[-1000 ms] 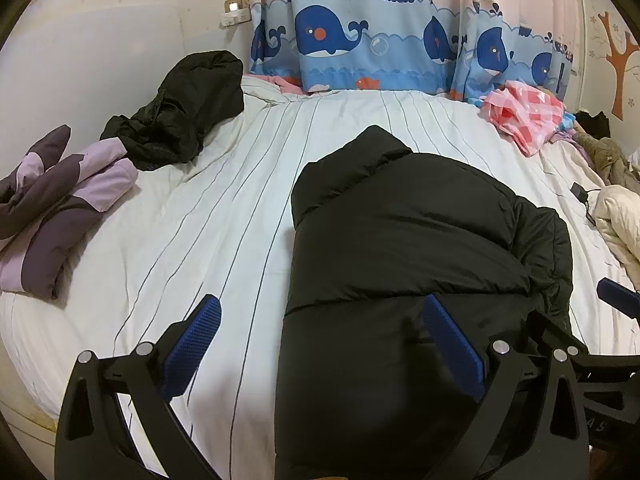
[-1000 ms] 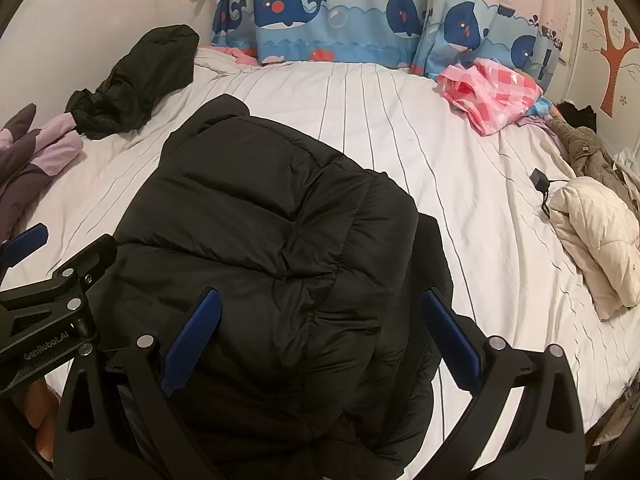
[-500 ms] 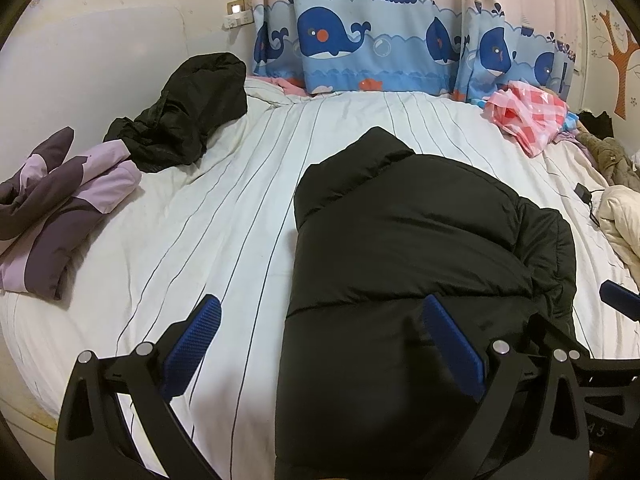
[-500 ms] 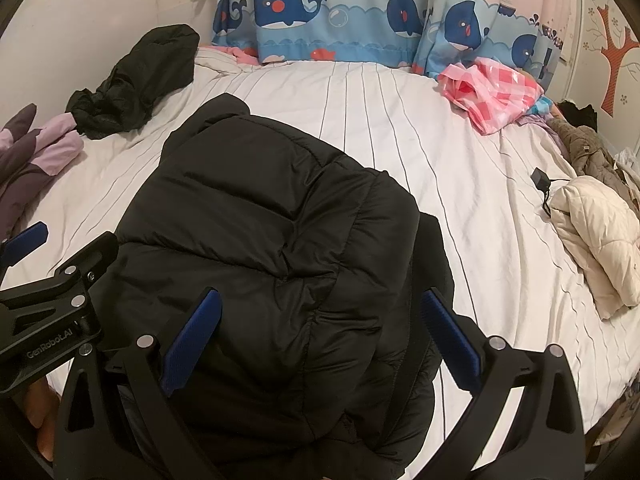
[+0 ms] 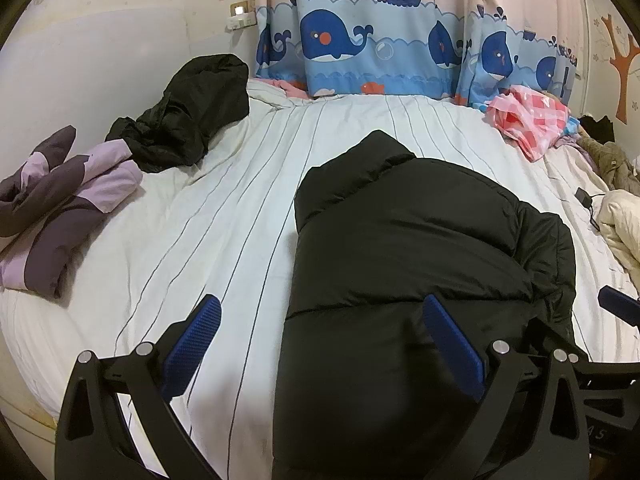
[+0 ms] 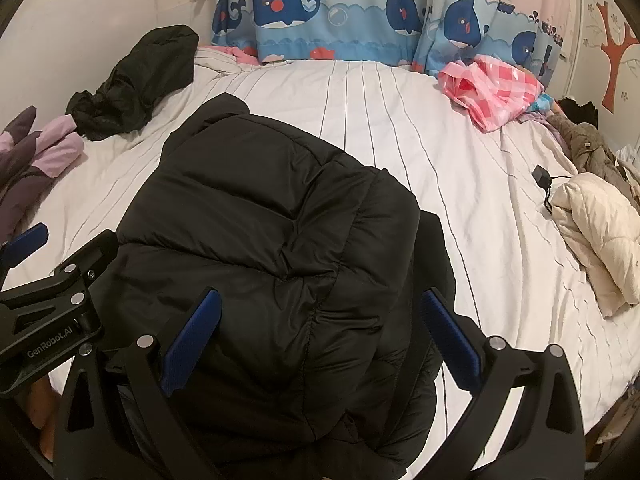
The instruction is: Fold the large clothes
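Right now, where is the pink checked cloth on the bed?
The pink checked cloth lies at the far right of the bed, below the whale curtain, beyond the black puffer jacket.

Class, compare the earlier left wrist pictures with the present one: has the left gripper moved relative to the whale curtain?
Yes, slightly. In the left wrist view the whale curtain and black puffer jacket sit a little lower than before, so the left gripper has tilted or lifted slightly upward.

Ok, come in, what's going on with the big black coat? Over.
Left tool and right tool open, holding nothing. Black puffer coat lies partly folded on the striped bed. Nothing on it or in the way.
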Available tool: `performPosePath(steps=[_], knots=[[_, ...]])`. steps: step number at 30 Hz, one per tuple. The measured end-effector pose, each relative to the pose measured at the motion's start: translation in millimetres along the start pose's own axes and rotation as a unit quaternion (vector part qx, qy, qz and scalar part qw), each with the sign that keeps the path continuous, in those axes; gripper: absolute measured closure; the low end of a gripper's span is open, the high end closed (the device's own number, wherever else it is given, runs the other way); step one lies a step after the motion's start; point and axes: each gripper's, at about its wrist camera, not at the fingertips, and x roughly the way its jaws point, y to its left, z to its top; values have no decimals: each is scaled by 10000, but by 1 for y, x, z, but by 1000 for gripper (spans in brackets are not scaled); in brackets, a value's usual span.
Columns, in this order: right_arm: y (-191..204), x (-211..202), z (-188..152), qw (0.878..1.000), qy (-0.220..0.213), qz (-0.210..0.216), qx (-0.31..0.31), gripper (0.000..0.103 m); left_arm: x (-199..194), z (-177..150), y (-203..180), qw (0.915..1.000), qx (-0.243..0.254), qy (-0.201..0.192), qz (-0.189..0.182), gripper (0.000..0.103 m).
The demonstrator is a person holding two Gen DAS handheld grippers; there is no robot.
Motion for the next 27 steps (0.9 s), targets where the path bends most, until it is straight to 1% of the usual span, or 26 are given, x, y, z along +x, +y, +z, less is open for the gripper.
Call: performPosePath(steps=[16, 18, 19, 21, 22, 27], knots=[[0, 1, 0, 10000, 9, 16, 8, 7, 1, 1, 1, 10000, -40, 14, -34, 6], [1, 1, -1, 10000, 14, 30, 19, 7, 3, -1, 4, 9998, -154, -28, -153, 6], [2, 2, -1, 10000, 28, 33, 9, 7, 3, -2, 6, 9993, -218, -44, -309, 6], [5, 4, -3, 10000, 46, 33, -28, 7, 9, -2, 9, 9977, -302, 109, -589, 6], [5, 5, -4, 10000, 49, 32, -47, 7, 10, -3, 9, 9977, -298, 115, -598, 6], [7, 3, -6, 10000, 25, 10, -64, 7, 4, -4, 7, 9991, -242, -83, -349, 6]])
